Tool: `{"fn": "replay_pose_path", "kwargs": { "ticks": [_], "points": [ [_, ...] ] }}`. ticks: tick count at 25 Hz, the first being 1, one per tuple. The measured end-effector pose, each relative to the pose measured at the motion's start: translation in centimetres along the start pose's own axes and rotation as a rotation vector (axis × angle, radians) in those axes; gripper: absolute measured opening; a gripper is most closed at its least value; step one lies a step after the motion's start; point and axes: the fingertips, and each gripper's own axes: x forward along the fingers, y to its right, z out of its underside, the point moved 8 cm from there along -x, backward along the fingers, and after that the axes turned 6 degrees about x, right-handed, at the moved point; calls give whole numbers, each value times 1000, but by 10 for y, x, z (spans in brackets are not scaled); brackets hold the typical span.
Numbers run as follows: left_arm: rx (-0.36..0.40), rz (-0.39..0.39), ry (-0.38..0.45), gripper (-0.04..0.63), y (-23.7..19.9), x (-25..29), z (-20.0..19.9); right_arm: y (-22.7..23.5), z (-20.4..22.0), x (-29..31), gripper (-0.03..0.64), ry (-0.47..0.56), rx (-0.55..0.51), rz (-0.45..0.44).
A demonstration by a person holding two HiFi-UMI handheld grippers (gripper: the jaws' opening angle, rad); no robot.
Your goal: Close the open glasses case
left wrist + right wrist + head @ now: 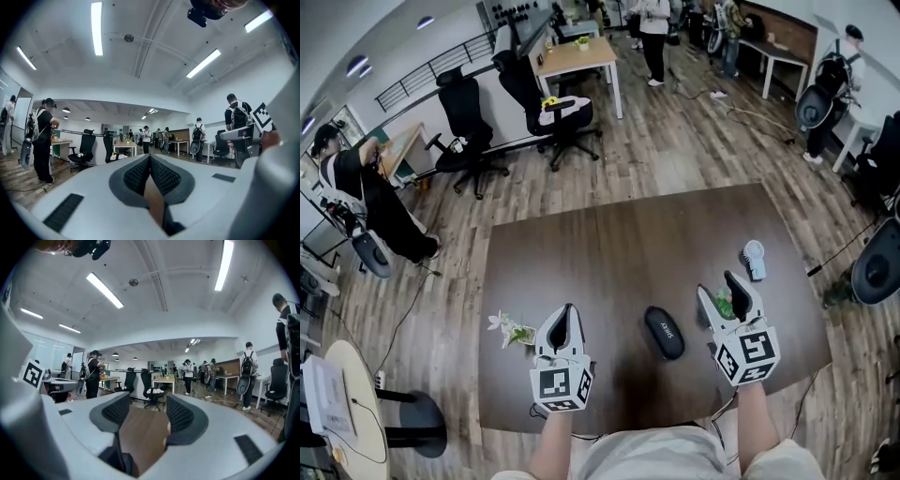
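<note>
Head view, left to right. Flower sprig (510, 328) lies on the dark wood surface (609, 253) near its 8 o'clock edge. Just at the sprig's 3 o'clock is the left tool (569, 308), tips aimed at 12 o'clock. The left tool view shows its jaws pressed together with nothing between them, pointing level out into the office. Glasses case (664, 333) is a black oval with white print, lying flat on the surface between the two tools. It sits at the left tool's 3 o'clock and at roughly 8 o'clock from the right tool, touching neither. Its lid looks down. Right tool (719, 287) is held with tips toward 12 o'clock and jaws spread wide. The right tool view shows only bare wood between the pads (180, 414), so it is empty. From above, a small green item (725, 305) shows in the gap between those jaws; I can't tell what it is. A small white fan-shaped gadget (754, 260) lies at the right tool's 1 o'clock, apart from it. Office chairs (464, 122) stand on the floor past the surface's far edge at 11 o'clock.
</note>
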Motion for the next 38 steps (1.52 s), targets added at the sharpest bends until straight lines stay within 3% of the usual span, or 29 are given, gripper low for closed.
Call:
{"fn": "replay_pose_path", "kwargs": {
  "ticks": [4,9,16,26,30,34,38],
  "points": [
    [79,-11,63,2,-2,3,-25,1,-22,-2,249,74,-92,42],
    [173,0,250,3,-1,-5,-39,-2,-28,-2,244,161,-174,78],
    [131,-76,184,3,-8,-4,-24,-3,-18,-1,244,155,-128,77],
    [125,-60,163,3,-4,-12,-22,-5,-17,-11,226,152,-112,87],
    [124,-58,157,3,-4,-12,-21,-6,-17,-11,163,163,-108,91],
    [125,-56,158,3,-1,-13,-19,-5,-14,-14,18,171,-105,111],
    [118,-57,160,3,1,-12,-20,-2,-14,-13,0,165,-83,105]
  ]
}}
